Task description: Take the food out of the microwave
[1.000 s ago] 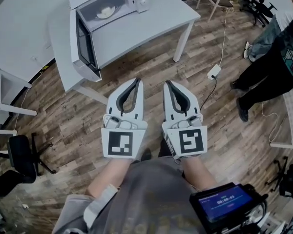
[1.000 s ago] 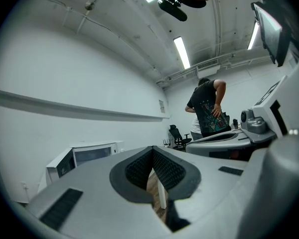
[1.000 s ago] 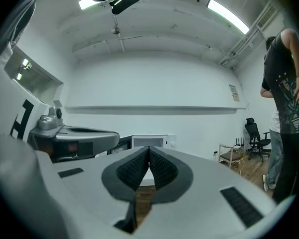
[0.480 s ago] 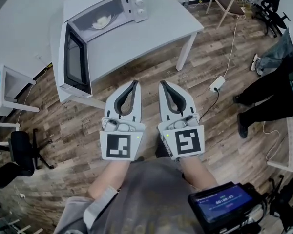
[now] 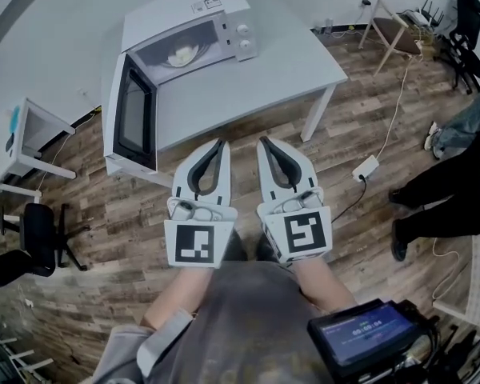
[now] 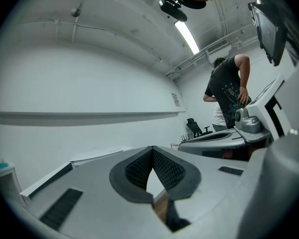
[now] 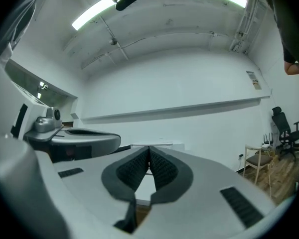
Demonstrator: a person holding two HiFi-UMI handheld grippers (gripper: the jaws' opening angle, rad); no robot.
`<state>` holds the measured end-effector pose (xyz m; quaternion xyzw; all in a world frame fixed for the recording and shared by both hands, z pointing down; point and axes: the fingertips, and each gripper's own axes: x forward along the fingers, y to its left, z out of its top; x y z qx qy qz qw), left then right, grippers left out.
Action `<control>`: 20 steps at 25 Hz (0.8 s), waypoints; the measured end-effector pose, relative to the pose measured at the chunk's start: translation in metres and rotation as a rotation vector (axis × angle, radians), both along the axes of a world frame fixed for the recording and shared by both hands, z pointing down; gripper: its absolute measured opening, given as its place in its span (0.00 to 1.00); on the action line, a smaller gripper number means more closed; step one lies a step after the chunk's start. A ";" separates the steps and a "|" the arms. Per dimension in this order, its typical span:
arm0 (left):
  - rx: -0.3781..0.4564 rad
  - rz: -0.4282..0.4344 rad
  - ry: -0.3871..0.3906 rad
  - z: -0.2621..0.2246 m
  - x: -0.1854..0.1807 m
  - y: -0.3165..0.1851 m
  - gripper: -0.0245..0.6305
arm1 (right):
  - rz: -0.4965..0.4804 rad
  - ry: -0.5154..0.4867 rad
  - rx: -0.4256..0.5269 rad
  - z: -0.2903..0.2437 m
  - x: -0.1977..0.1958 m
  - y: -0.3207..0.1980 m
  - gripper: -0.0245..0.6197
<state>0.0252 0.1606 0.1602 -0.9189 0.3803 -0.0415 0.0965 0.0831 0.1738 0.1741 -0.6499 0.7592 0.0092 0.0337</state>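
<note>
The microwave (image 5: 224, 6) stands on the white table (image 5: 296, 58) with its door (image 5: 133, 120) open, and the food (image 5: 182, 54) is inside it. Before the table, the left gripper (image 5: 218, 144) and the right gripper (image 5: 265, 142) are both closed and hold nothing.

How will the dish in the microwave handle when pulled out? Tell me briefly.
The dish looks shallow and white, like crockery: probably rigid, breakable, and slippery in a pinch. Uncovered food lies on it, so tilting may spill it. It seems small, so it is likely light.
</note>
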 end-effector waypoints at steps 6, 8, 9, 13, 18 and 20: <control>-0.010 -0.076 0.026 0.006 -0.015 -0.024 0.05 | -0.079 0.016 -0.010 0.008 -0.015 -0.028 0.05; -0.011 -0.100 0.029 0.007 -0.022 -0.033 0.05 | -0.100 0.022 -0.017 0.010 -0.019 -0.039 0.05; -0.010 -0.110 0.036 0.007 -0.026 -0.038 0.05 | -0.108 0.030 -0.018 0.010 -0.022 -0.045 0.05; -0.012 -0.154 0.090 0.005 -0.039 -0.059 0.05 | -0.147 0.066 -0.022 0.010 -0.033 -0.068 0.05; -0.043 -0.183 0.098 0.021 -0.046 -0.104 0.05 | -0.169 0.084 -0.067 0.026 -0.037 -0.110 0.05; -0.062 -0.189 0.098 0.028 -0.048 -0.124 0.05 | -0.178 0.083 -0.082 0.035 -0.040 -0.131 0.05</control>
